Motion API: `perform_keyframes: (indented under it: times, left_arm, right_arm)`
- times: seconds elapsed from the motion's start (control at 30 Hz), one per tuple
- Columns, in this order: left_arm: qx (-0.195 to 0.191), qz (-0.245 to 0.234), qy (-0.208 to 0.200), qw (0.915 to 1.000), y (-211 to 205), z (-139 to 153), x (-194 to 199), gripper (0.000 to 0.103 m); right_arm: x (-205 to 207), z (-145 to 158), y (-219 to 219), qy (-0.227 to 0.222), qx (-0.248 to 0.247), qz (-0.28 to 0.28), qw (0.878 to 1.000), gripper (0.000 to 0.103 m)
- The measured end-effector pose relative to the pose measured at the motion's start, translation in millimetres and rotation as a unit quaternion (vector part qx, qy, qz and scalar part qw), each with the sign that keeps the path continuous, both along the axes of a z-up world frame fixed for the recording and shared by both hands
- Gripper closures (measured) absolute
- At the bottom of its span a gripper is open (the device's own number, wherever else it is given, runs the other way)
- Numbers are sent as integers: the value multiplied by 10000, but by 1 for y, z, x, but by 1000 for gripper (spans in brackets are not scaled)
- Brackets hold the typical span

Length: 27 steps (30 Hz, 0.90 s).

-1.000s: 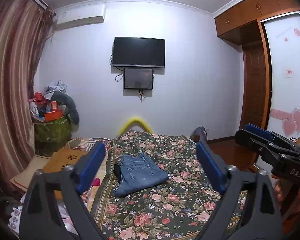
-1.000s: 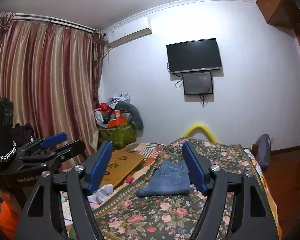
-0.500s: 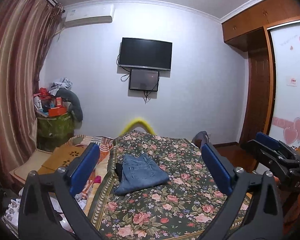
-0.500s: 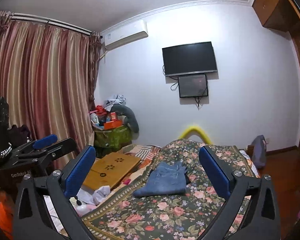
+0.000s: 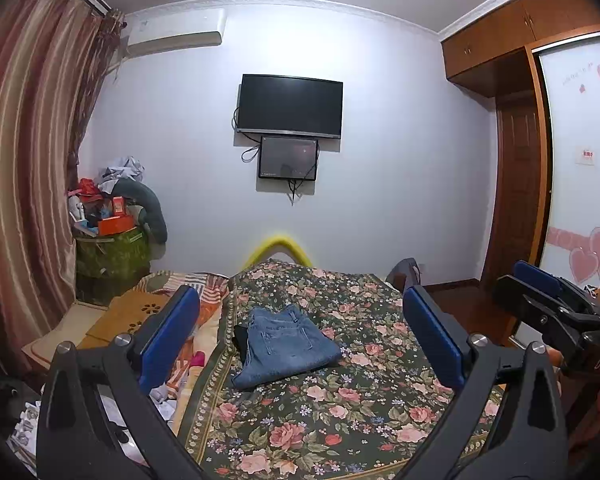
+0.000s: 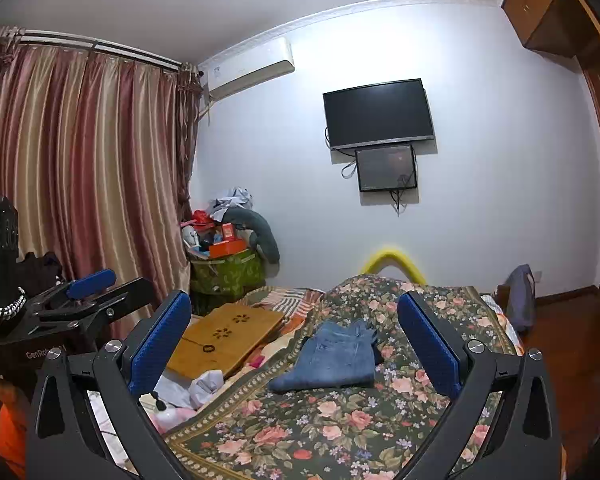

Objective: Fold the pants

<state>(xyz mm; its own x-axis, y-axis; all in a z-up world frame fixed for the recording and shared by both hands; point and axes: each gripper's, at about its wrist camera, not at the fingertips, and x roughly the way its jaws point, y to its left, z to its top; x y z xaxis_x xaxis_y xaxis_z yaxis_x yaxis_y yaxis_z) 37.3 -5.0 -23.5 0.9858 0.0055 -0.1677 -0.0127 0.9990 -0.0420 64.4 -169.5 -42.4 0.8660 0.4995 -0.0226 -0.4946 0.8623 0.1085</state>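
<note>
Blue jeans [image 5: 286, 346] lie folded into a compact stack on the floral bedspread [image 5: 340, 412]; they also show in the right wrist view [image 6: 332, 358]. My left gripper [image 5: 300, 336] is open and empty, held well back from and above the jeans. My right gripper [image 6: 294, 340] is open and empty, also back from the bed. The right gripper shows at the right edge of the left wrist view [image 5: 556, 312]; the left gripper shows at the left of the right wrist view [image 6: 84, 300].
A wooden lap tray [image 6: 224, 340] and loose clothes lie left of the bedspread. A cluttered green box [image 5: 112, 252] stands by the curtain [image 5: 24, 184]. A TV [image 5: 290, 106] hangs on the far wall. A wardrobe [image 5: 540, 152] stands right.
The right gripper's jaws have opened wide. Both grippers have drawn back a little; the jeans lie unmoved.
</note>
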Motion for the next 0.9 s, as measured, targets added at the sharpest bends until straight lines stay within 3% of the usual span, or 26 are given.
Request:
perform_keyframes:
  times: [0.9]
  left_arm:
    - [67,-128,146,9998,0,-4,10,0]
  right_arm:
    - [2,2,-1,72,-20,-49,10000,0]
